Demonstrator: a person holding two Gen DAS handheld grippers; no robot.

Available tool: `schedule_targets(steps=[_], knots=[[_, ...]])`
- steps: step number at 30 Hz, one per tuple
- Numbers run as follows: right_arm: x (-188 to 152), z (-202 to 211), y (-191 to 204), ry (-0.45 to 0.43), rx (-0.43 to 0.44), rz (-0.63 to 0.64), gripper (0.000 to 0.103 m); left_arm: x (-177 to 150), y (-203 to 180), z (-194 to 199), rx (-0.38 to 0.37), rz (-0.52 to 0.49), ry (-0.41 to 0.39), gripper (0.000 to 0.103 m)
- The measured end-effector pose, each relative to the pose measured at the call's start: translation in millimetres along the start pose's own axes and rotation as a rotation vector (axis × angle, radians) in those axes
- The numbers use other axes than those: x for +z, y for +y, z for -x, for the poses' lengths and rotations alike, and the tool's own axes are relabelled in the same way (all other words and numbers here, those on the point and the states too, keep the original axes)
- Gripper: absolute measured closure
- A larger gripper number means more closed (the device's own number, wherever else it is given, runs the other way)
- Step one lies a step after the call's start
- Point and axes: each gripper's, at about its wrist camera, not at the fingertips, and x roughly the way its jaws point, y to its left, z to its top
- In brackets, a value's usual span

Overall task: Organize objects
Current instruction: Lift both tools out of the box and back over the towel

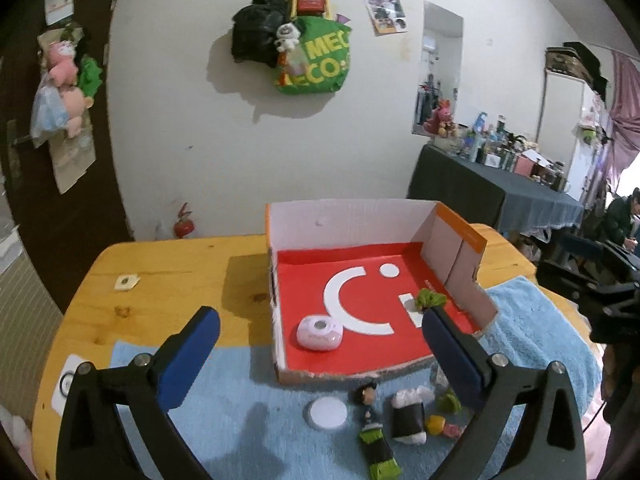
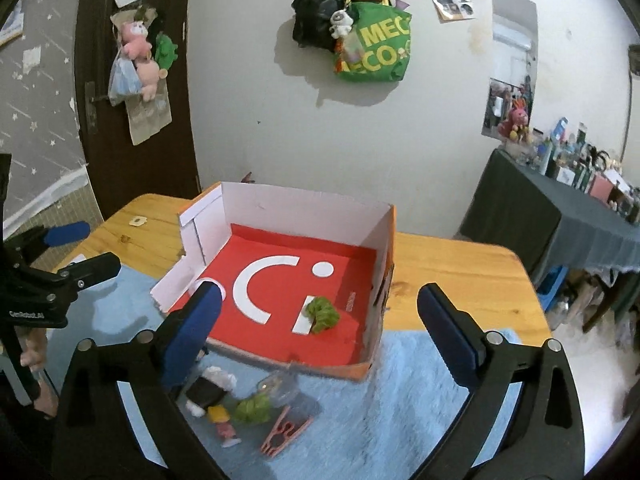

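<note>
Blond wood, the table (image 1: 168,272) fills the room's near corner as we look down it, a pale blue towel (image 1: 256,416) spread across its near half. On the towel's far edge stands the open cardboard box (image 1: 348,216), white-walled and orange outside, its red floor printed with a white arc and dot. Our left gripper (image 1: 320,344) hangs above the towel in front of the box, jaws spread wide with nothing between the blue pads; our right gripper (image 2: 320,320) hangs likewise, wide apart and empty, and from its camera we also see the left tool at the far left edge, a hand (image 2: 32,356) on its grip. Inside the box lie two things: a pink round case (image 1: 319,333) near the front left corner, and a green leafy toy (image 2: 322,314) resting by the right wall, on the white bar. The rest waits outside on the towel, just before the box's front wall: a black-and-white sushi-roll toy (image 1: 409,416), a dark-haired figure in green (image 1: 374,432), a white disc (image 1: 327,412), a second green toy (image 2: 254,408), a clear plastic container (image 2: 280,390), a pink clip (image 2: 282,432), and small yellow and pink pieces (image 1: 442,426) beside the sushi roll. A small cream tag (image 1: 126,282) sits alone on bare wood at far left.
</note>
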Motion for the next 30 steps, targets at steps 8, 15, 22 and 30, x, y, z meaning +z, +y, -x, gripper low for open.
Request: schedule_targets(steps=[8,15,22,30], knots=[[-38.2,18.1,7.3,-0.036,-0.045,-0.021,0.002,-36.1,-4.4,15.4,0.047,0.036,-0.041,0.000],[-72.6,24.4,12.3,-0.072,-0.071,-0.040,0.002,-75.3,-14.0,20.0,0.106,0.027,-0.088,0.000],[-101.5,23.2,19.9,-0.064,-0.083,-0.044,0.001,-103.8,-21.3,20.4,0.097,0.034,-0.075,0.000],[-135.2,14.7,28.7,-0.017,-0.080,-0.075,0.001,-136.3,-29.4,21.0,0.127,0.024,-0.052,0.000]])
